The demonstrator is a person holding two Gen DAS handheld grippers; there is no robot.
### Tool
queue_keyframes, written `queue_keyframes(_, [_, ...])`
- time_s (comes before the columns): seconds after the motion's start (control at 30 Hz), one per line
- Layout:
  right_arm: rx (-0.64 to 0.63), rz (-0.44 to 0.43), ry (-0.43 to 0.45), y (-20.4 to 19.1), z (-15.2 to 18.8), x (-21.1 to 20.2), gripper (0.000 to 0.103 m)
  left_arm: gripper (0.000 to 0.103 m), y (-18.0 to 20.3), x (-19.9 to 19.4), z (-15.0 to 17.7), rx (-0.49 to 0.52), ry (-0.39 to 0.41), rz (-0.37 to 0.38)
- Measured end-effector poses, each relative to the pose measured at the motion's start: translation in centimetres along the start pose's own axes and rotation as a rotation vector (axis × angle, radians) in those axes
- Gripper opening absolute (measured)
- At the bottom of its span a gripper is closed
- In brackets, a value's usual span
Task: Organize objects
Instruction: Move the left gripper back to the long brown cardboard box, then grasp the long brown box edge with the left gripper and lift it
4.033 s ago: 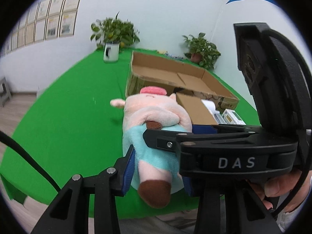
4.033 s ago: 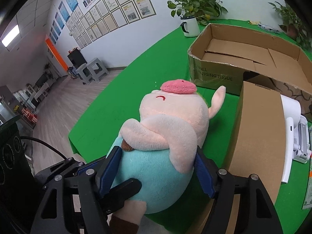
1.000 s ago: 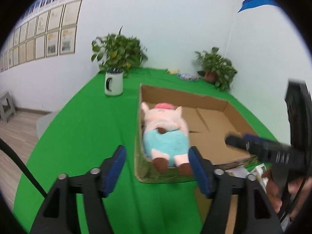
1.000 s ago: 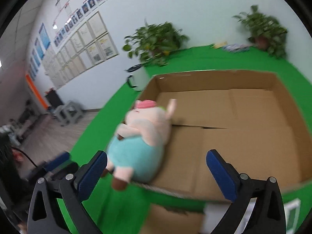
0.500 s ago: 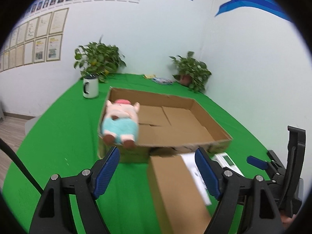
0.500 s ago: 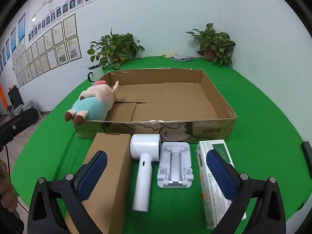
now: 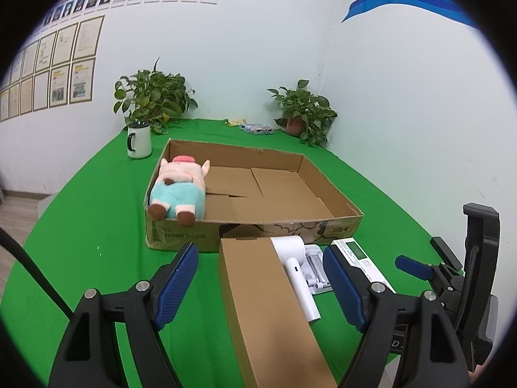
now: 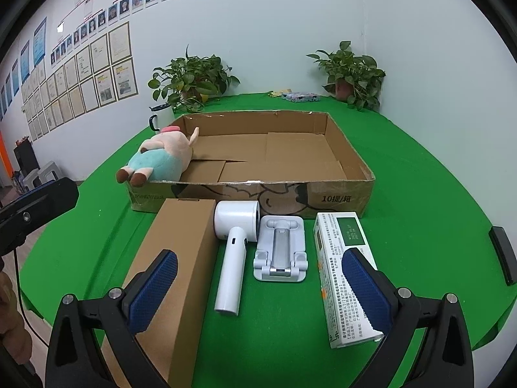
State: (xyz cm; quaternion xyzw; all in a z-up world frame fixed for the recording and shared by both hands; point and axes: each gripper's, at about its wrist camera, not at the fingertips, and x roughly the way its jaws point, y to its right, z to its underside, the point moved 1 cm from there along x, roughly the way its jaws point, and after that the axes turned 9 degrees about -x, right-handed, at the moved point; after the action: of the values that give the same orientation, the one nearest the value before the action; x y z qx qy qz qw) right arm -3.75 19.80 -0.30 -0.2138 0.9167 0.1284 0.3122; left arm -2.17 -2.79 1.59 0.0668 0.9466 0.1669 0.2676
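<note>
Both tongs are spread wide with nothing between their pads: the left gripper [image 7: 260, 286] hangs over the long brown box [image 7: 268, 304], the right gripper [image 8: 257, 286] above the white hair dryer [image 8: 234, 242], phone stand [image 8: 280, 249] and green-and-white carton [image 8: 342, 268]. Beyond them, the plush pig [image 8: 158, 158] lies in the near left corner of the cardboard tray [image 8: 352, 161], feet over its front wall, on the green table [image 8: 420, 210].

1 plush pig [image 8: 158, 158], 1 open carton [image 8: 352, 161], 2 closed boxes, 1 hair dryer [image 8: 234, 245], 1 stand [image 8: 280, 249], 2 plants, 1 mug [image 7: 139, 140].
</note>
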Motion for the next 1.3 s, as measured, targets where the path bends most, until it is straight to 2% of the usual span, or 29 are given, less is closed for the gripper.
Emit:
queue_keyframes(0.2, [-0.039, -0.08, -0.03, -2.5, 1.3, -0.6, 0.102, 0.079, -2.0, 0.2, 0.9, -0.05, -0.072, 0.019])
queue_keyframes(0.3, [-0.057, -0.158, -0.079, -5.0, 3.2, -0.7, 0.102, 0.079, -3.0, 1.0, 2.0, -0.061, -0.133, 0.025])
queue_keyframes(0.37, [-0.083, -0.204, -0.109, -6.9, 4.5, -0.9, 0.102, 0.079, -3.7, 2.0, 3.3, -0.081, -0.201, 0.042])
queue_keyframes(0.5, [-0.161, -0.227, -0.152, -10.5, 6.7, -0.8, 0.102, 0.076, -4.8, 4.3, 5.6, -0.144, -0.329, 0.115])
queue_keyframes(0.57, [-0.167, -0.245, -0.184, -11.4, 7.4, -0.3, 0.102, 0.072, -5.2, 5.4, 6.2, -0.168, -0.38, 0.131])
queue_keyframes(0.63, [-0.187, -0.234, -0.192, -12.0, 7.7, 0.0, 0.102, 0.071, -5.2, 6.0, 6.7, -0.175, -0.408, 0.15])
queue_keyframes(0.67, [-0.196, -0.231, -0.192, -12.2, 7.8, 0.0, 0.102, 0.066, -5.3, 6.1, 6.9, -0.172, -0.417, 0.155])
queue_keyframes(0.73, [-0.205, -0.244, -0.202, -12.4, 7.9, 0.3, 0.101, 0.066, -5.5, 6.1, 7.2, -0.177, -0.423, 0.154])
queue_keyframes(0.8, [-0.215, -0.232, -0.201, -12.3, 8.1, 0.5, 0.095, 0.066, -5.7, 6.2, 7.4, -0.2, -0.435, 0.175])
queue_keyframes(0.97, [-0.181, -0.272, -0.171, -11.3, 8.2, 0.3, 0.093, 0.066, -5.8, 5.4, 7.7, -0.213, -0.42, 0.169])
queue_keyframes(1.03, [-0.118, -0.34, -0.165, -10.4, 8.1, 0.2, 0.093, 0.069, -6.3, 4.9, 7.6, -0.24, -0.409, 0.171])
queue_keyframes(1.1, [-0.042, -0.424, -0.167, -9.6, 8.1, 0.0, 0.093, 0.079, -7.0, 4.5, 7.5, -0.274, -0.403, 0.18])
queue_keyframes(1.13, [-0.015, -0.46, -0.167, -9.4, 8.1, 0.0, 0.093, 0.08, -7.4, 4.4, 7.5, -0.288, -0.399, 0.185])
queue_keyframes(1.2, [0.034, -0.541, -0.161, -9.0, 8.0, -0.1, 0.093, 0.08, -8.4, 4.1, 7.5, -0.341, -0.399, 0.221])
queue_keyframes(1.3, [0.075, -0.628, -0.172, -8.8, 8.1, 0.3, 0.093, 0.077, -8.9, 3.8, 7.7, -0.369, -0.404, 0.223])
